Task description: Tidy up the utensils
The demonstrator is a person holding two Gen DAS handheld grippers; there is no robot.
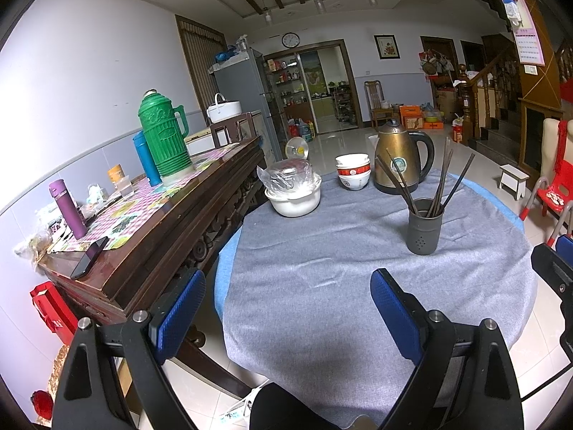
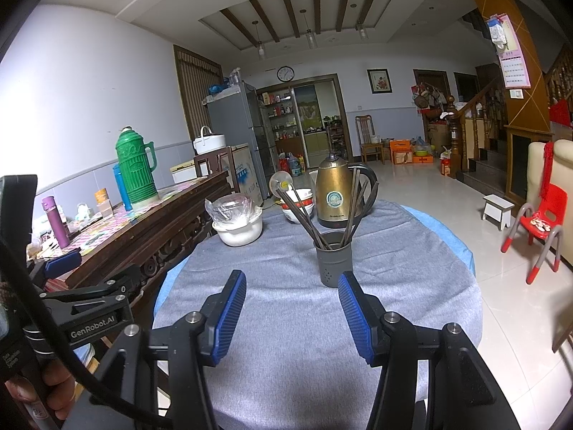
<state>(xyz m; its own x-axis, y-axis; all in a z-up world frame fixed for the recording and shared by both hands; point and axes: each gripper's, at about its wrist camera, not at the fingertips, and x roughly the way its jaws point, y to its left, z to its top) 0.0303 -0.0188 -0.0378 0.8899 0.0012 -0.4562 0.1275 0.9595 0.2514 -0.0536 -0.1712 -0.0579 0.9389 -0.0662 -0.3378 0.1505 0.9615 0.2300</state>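
Chopsticks (image 2: 324, 211) stand bundled in a dark grey holder (image 2: 332, 263), tips down, long axes near vertical, tops fanning out to left and right. Holder sits upright on the round bench (image 2: 286, 322), on its grey cloth, towards the far side, just in front of a brass-coloured kettle (image 2: 335, 193). White stacked bowls (image 1: 352, 172) and a white pot with a plastic-wrapped lid (image 1: 293, 190) are left of the kettle.

Left gripper (image 1: 283, 308): fingers wide apart, nothing between them, over the near-left bench edge. Right gripper (image 2: 292, 308): fingers moderately apart, empty, lined up towards the holder, not touching.

Wooden sideboard (image 1: 150, 222) abuts the bench at left, carrying a green thermos (image 1: 164, 136). Tiled floor; red child's chair (image 2: 537, 225) at right.
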